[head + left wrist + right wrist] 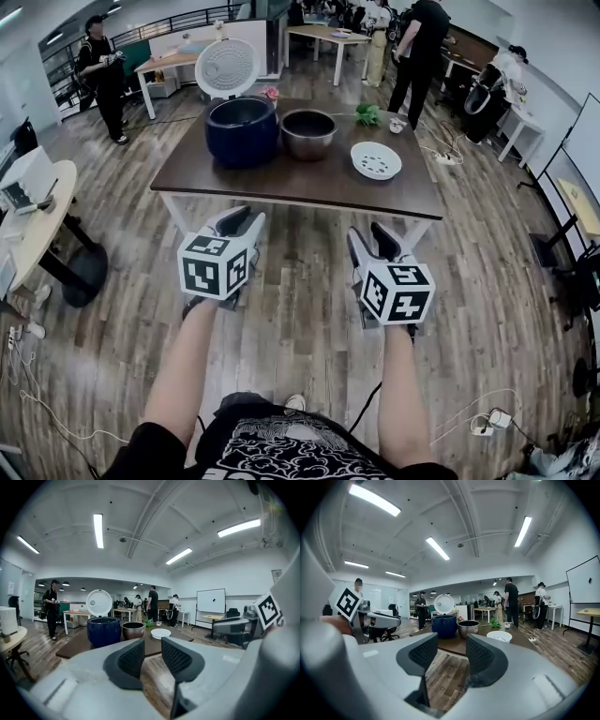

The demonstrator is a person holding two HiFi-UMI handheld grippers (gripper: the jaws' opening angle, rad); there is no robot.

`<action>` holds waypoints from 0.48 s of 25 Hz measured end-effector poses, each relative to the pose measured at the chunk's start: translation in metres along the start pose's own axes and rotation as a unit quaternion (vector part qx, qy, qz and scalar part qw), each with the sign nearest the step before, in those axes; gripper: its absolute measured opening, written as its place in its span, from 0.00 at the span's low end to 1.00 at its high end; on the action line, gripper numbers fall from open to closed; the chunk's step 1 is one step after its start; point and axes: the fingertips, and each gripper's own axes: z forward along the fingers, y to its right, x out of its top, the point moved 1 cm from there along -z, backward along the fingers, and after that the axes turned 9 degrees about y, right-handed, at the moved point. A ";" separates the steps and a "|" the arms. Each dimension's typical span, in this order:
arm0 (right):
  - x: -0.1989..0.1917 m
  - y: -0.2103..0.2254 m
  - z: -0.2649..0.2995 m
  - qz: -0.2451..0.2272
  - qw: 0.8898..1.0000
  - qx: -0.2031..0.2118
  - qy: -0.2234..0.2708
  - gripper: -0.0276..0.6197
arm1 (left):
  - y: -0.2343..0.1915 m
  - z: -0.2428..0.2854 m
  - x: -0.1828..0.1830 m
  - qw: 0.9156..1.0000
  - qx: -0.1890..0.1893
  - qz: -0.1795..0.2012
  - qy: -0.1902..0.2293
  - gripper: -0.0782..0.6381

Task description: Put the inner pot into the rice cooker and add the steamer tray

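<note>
Left tool (240,218) and right tool (371,234), jaws apart, carry black-and-white marker cubes (216,267).

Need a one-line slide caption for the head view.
Empty, jaws apart, the left gripper and right gripper face a table holding an open rice cooker, inner pot and steamer tray.

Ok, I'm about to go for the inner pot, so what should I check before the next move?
1. rice cooker lid raised: ok.
2. inner pot upright on the table, beside the cooker, unobstructed: ok.
3. steamer tray apart from the pot: ok.
4. left hand-held gripper jaws apart, empty: ok.
5. right hand-held gripper jaws apart, empty: ok.
6. both grippers within reach of the pot: not ok, both short of the table edge.
</note>
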 end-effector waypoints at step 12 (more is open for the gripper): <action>-0.003 0.013 0.023 0.002 1.000 0.029 -0.006 0.44 | -0.001 0.026 0.005 1.000 -0.008 -0.007 0.005 0.49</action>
